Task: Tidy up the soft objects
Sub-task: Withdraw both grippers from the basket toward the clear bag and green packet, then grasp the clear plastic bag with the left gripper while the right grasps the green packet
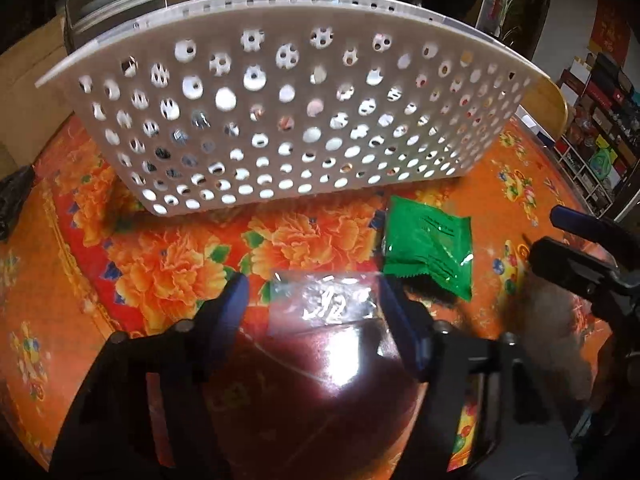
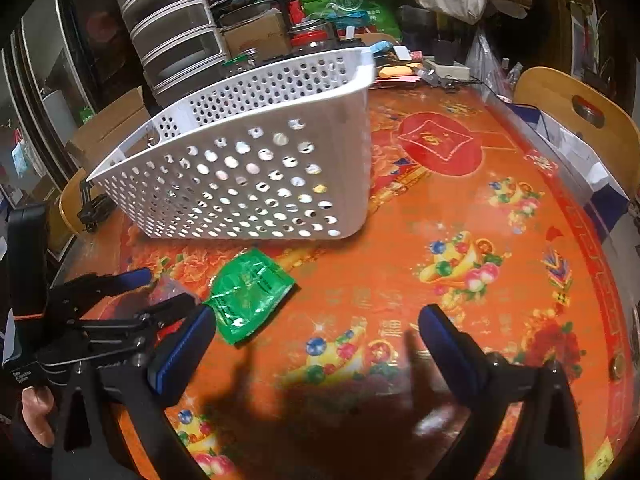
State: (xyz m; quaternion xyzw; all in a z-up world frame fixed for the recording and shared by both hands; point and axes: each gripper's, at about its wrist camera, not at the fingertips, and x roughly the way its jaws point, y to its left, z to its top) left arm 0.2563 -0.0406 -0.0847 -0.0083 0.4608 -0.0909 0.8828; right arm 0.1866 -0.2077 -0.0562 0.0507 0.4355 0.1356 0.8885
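Note:
A clear packet (image 1: 324, 312) with dark red contents lies on the orange flowered tablecloth (image 1: 160, 264), and my left gripper (image 1: 316, 308) is shut on it, a blue pad against each side. The right wrist view shows the same grip, the left gripper (image 2: 166, 288) holding the packet (image 2: 168, 286) just above the cloth. A shiny green packet (image 1: 428, 240) (image 2: 248, 296) lies flat just right of it, in front of a white perforated basket (image 1: 280, 0) (image 2: 360, 92). My right gripper (image 2: 316, 344) (image 1: 556, 236) hovers open over bare cloth, right of the green packet, nothing between its fingers.
Behind the table stand stacked clear drawers (image 2: 172, 32), cardboard boxes, jars and bags. A wooden chair back (image 2: 568, 104) rises at the far right edge. A black bag (image 1: 12, 200) lies at the table's left edge. A person's hand (image 2: 36, 408) grips the left tool.

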